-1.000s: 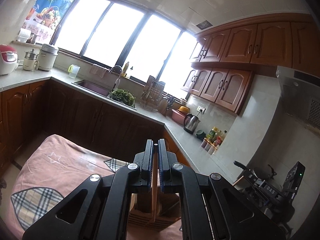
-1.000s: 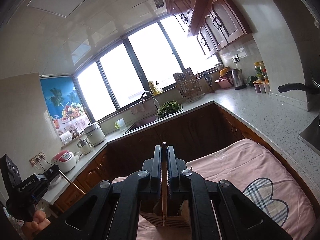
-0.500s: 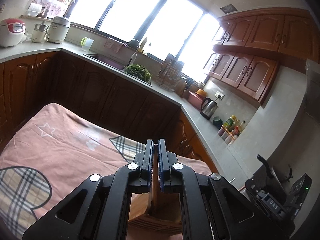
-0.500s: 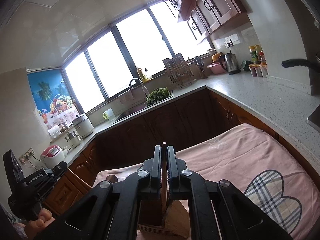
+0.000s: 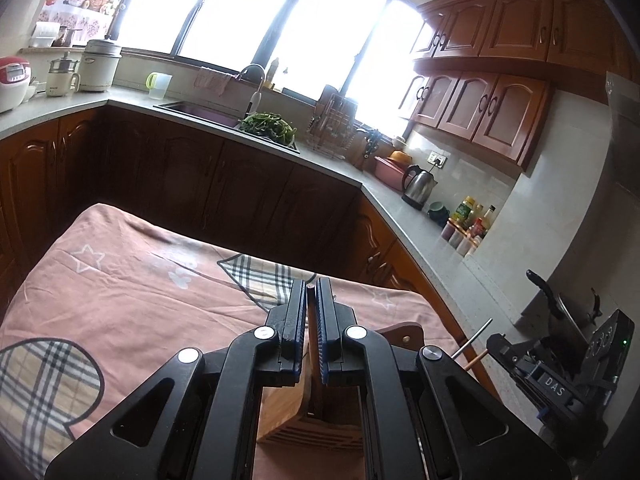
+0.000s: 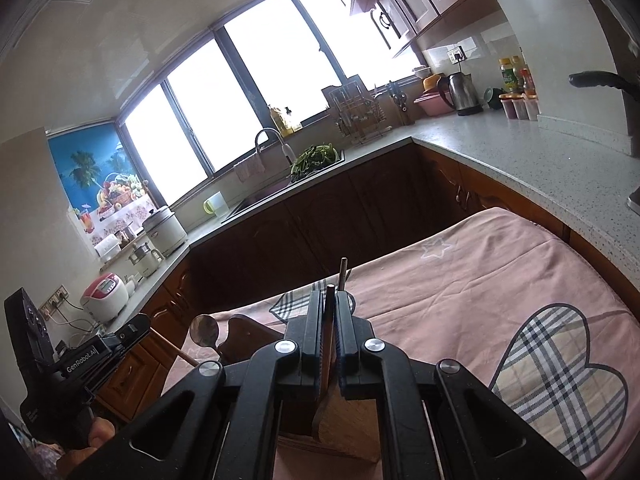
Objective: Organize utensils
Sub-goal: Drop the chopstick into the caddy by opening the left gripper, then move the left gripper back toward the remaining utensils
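Left gripper (image 5: 312, 294): jaws nearly together, pinching a thin wooden utensil handle (image 5: 310, 322) that runs down between the blue-edged pads into a wooden utensil holder (image 5: 286, 412) directly below. The holder stands on a pink tablecloth (image 5: 132, 292) printed with white stars and plaid hearts.

Right gripper (image 6: 329, 300): jaws likewise narrow, clamped on a dark, slender utensil handle (image 6: 329, 328) whose lower end widens into a flat wooden blade (image 6: 326, 412) inside the same kind of wooden holder (image 6: 348, 428). Just beyond the fingertips a thin metal rod (image 6: 343, 274) stands up, slightly tilted; what it belongs to cannot be told.

To the left in the right wrist view: a metal spoon (image 6: 204, 332), bowl upward, beside a dark wooden board handle (image 6: 244, 334); farther left the other hand-held gripper, grasped by a person's hand (image 6: 90, 440) at the lower edge.

In the left wrist view, at right, the other gripper body (image 5: 560, 376) appears with a metal rod (image 5: 474, 338) and a wooden stick projecting from it.

Background: L-shaped countertop (image 5: 404, 216), sink with leafy greens (image 5: 270, 126), dish rack (image 5: 334, 128), electric kettle (image 5: 418, 186), condiment bottles (image 5: 472, 220), rice cooker (image 5: 14, 82), wooden cabinets.
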Tool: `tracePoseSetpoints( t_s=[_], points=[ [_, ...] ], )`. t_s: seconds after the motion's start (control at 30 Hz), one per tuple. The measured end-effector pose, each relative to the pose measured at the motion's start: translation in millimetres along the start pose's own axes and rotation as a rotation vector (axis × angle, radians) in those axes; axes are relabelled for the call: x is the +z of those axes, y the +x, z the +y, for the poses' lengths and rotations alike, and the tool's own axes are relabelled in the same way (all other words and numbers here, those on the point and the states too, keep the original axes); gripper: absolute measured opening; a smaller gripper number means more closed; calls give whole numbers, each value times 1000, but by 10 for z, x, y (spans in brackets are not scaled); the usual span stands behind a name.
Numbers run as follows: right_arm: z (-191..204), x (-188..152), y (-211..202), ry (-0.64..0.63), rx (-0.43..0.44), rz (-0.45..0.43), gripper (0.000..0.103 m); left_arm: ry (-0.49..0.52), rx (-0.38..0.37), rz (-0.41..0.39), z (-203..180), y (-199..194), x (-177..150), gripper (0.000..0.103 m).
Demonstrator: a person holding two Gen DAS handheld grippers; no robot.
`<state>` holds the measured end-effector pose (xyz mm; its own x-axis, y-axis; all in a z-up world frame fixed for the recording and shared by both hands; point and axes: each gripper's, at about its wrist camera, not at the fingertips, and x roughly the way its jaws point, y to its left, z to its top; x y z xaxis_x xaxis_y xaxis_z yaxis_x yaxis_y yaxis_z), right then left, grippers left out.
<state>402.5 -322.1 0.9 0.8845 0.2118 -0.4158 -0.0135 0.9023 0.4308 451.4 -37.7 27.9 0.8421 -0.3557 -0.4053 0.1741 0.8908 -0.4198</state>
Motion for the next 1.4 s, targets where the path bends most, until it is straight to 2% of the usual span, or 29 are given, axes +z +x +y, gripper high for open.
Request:
tracePoseSetpoints(
  t_s=[0.1, 0.17, 0.23, 0.27, 0.3, 0.37, 0.43, 0.5, 0.57, 0.73, 1.03, 1.4],
  points=[
    [1, 1, 25, 5, 1, 14, 10, 5, 1, 6, 1, -2, 1, 5],
    [-1, -6, 37, 10, 3, 25, 11, 6, -2, 20, -7, 7, 0, 10],
    [-5, -11, 33, 14, 4, 32, 15, -3, -7, 31, -2, 3, -5, 40],
    [-10, -12, 22, 18, 8, 32, 26, -4, -2, 25, 0, -19, -11, 45],
    [-16, -10, 0, 23, 14, 28, 43, -3, 3, 18, -1, -48, -17, 51],
    [-24, -8, -60, 31, 22, 12, 59, -5, -2, 21, 8, -91, -31, 53],
    [-35, -3, -120, 40, 26, 4, 61, -12, 0, 29, 28, -144, -52, 66],
    [-46, -7, -172, 56, 35, 2, 76, -21, 6, 30, 60, -219, -83, 75],
    [-56, -38, -240, 65, 43, -2, 83, -26, 11, 35, 95, -297, -124, 80],
    [-50, -167, -375, 63, 53, 24, 85, -25, 36, 71, 169, -491, -292, 87],
    [-1, -555, -667, 4, 22, 89, 86, -38, 89, 182, 387, -777, -740, 88],
    [-163, -1115, -904, 35, -12, 193, 86, -65, 133, 294, 642, -1023, -1321, 88]
  ],
)
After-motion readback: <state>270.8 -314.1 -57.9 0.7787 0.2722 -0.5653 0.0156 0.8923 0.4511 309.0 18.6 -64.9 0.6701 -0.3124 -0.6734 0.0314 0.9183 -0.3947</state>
